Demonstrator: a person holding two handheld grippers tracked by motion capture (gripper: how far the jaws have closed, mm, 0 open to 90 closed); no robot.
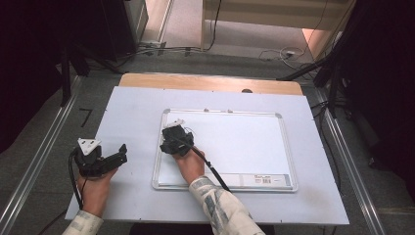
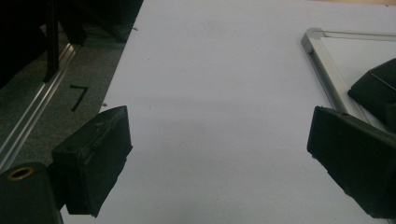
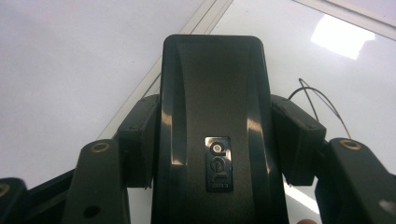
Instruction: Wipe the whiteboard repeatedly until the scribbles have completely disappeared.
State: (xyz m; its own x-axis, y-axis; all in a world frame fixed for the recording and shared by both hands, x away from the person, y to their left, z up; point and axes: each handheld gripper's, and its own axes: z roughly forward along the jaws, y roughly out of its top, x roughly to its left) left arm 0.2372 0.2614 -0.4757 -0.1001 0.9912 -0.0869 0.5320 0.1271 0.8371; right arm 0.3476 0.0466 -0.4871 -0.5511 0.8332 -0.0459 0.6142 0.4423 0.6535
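Observation:
A white board (image 1: 235, 142) with a silver frame lies flat on the table. My right gripper (image 1: 172, 137) stands over the board's near-left part, shut on a black board eraser (image 3: 212, 116). In the right gripper view its pads (image 3: 299, 135) press the eraser's two long sides, and the eraser's face with a small logo points up at the camera. A thin dark line (image 3: 322, 102) shows on the board just right of the eraser. My left gripper (image 1: 117, 155) rests on the white sheet left of the board, open, with nothing between its jaws (image 2: 217, 154).
A large white sheet (image 1: 132, 112) covers the table, with a wooden edge (image 1: 210, 82) at the back. The board's far-left corner (image 2: 322, 60) shows in the left gripper view. Metal rails (image 1: 39, 161) and cables run on the floor on both sides.

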